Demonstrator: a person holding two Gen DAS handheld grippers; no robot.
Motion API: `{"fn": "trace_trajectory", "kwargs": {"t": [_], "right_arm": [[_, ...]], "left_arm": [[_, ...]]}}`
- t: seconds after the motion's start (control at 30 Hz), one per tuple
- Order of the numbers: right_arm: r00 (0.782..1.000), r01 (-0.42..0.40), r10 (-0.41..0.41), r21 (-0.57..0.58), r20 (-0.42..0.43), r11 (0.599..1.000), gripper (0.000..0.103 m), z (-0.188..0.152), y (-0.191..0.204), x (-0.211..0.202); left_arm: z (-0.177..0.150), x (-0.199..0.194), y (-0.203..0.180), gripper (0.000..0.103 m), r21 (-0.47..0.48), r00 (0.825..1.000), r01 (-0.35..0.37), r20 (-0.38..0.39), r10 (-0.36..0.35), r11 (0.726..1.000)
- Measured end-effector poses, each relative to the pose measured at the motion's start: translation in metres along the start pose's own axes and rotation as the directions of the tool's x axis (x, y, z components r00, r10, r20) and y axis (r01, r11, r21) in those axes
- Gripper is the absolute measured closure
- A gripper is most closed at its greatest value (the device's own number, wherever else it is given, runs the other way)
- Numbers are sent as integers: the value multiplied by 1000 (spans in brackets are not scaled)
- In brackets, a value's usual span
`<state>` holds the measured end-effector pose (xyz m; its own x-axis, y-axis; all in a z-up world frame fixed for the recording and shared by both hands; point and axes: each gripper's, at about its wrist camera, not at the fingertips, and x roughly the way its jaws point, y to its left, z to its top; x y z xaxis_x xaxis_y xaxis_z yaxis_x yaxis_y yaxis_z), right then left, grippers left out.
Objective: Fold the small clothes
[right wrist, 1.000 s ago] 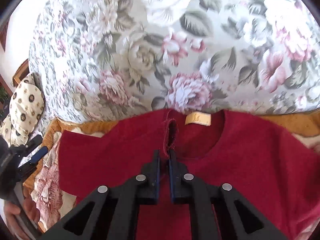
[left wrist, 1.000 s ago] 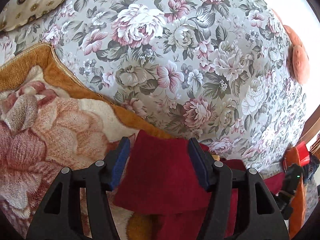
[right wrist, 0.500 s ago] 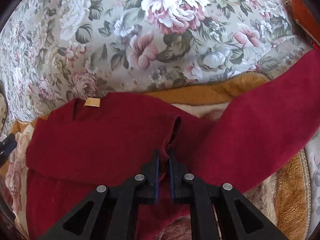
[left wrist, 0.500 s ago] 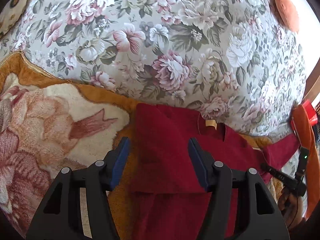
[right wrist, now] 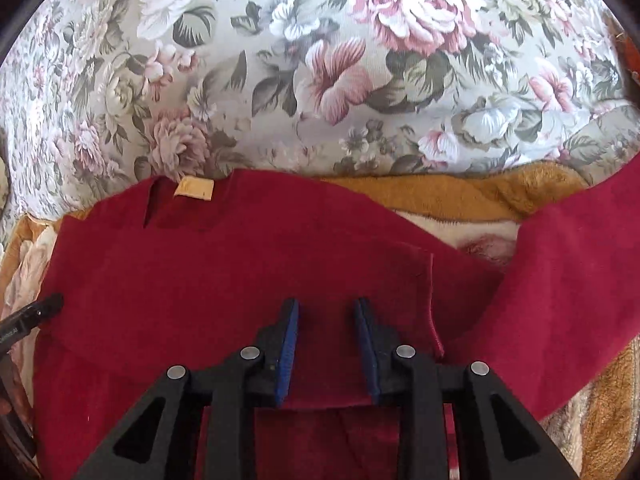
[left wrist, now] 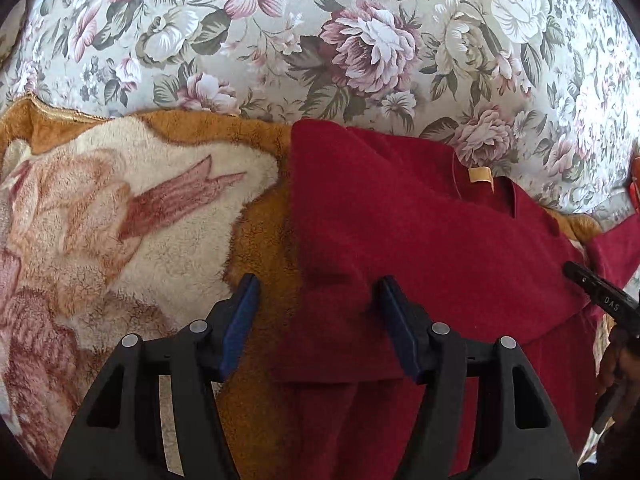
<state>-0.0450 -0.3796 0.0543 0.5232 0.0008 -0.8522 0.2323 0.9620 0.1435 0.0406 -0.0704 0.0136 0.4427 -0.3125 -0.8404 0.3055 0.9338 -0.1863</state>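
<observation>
A dark red small top (left wrist: 420, 240) lies on the blanket, its upper part folded down, with a tan neck label (left wrist: 480, 175) showing. My left gripper (left wrist: 318, 284) hovers open over the top's left folded edge, its jaws easing wider; the left pad is clear of the cloth. In the right wrist view the same top (right wrist: 200, 272) and its label (right wrist: 194, 190) fill the middle, and one sleeve (right wrist: 568, 280) runs off to the right. My right gripper (right wrist: 327, 308) is opening over the folded red cloth, its pads apart and not pressing on it. The right gripper's tip (left wrist: 592, 284) also shows in the left wrist view.
A fleecy orange and cream flowered blanket (left wrist: 140, 220) lies under the top. Beyond it spreads a grey floral bedsheet (right wrist: 320, 80). The left gripper's tip (right wrist: 40, 308) pokes in at the left edge of the right wrist view. An orange thing (left wrist: 634, 188) sits at the right edge.
Both grippers came down closer to the top. The right gripper, shut on a pinch of red cloth before, has let it go, and the fold lies flat.
</observation>
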Motion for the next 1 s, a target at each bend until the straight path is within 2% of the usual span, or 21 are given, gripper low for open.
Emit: {"fn": "trace_trajectory", "kwargs": {"t": [0.07,0.17,0.27,0.33,0.4,0.5,0.57,0.67,0.8,0.87,0.9,1.0], "right_arm": [[1000,-14,15,13,-18,1000,75,4,1,-7],[996,-88,88,17,14,996,75,-3,-2,-33],[996,-80,81,-4,23,997,75,-20,-4,-46],[997,-63,62,-4,-38,998,75,-31,-6,-32],[998,-64,64,-2,-2,998,75,-35,-7,-31],[997,-72,72,36,-9,997,75,-34,-10,-41],[996,-85,85,57,5,995,75,-37,-16,-51],[999,-53,52,45,13,998,75,-43,-20,-62],[999,-46,46,81,1,996,75,-47,-29,-56],[997,-59,63,109,-33,992,75,-51,-34,-43],[996,-64,71,123,-53,990,75,-52,-37,-37],[994,-101,105,153,-18,983,75,-48,-45,-53]], "left_arm": [[0,0,2,40,-11,1000,6,0,-6,1000],[0,-3,4,40,-14,1000,14,-2,-14,1000],[-1,-6,7,40,-32,1000,26,3,-26,999],[-1,-9,8,41,-47,1000,32,4,-31,998],[-1,-16,9,41,-63,1000,27,-2,-27,998],[-1,-34,5,41,-72,999,30,26,-28,997],[-1,-45,-2,41,-52,998,37,47,-34,998],[-2,-55,-14,41,-16,996,49,71,-47,999],[-6,-48,-29,40,3,997,69,38,-69,998],[-8,-34,-40,32,21,999,52,7,-53,998],[-9,-28,-45,32,44,999,36,-6,-36,998],[-11,-30,-53,32,78,1000,5,4,-5,997]]}}
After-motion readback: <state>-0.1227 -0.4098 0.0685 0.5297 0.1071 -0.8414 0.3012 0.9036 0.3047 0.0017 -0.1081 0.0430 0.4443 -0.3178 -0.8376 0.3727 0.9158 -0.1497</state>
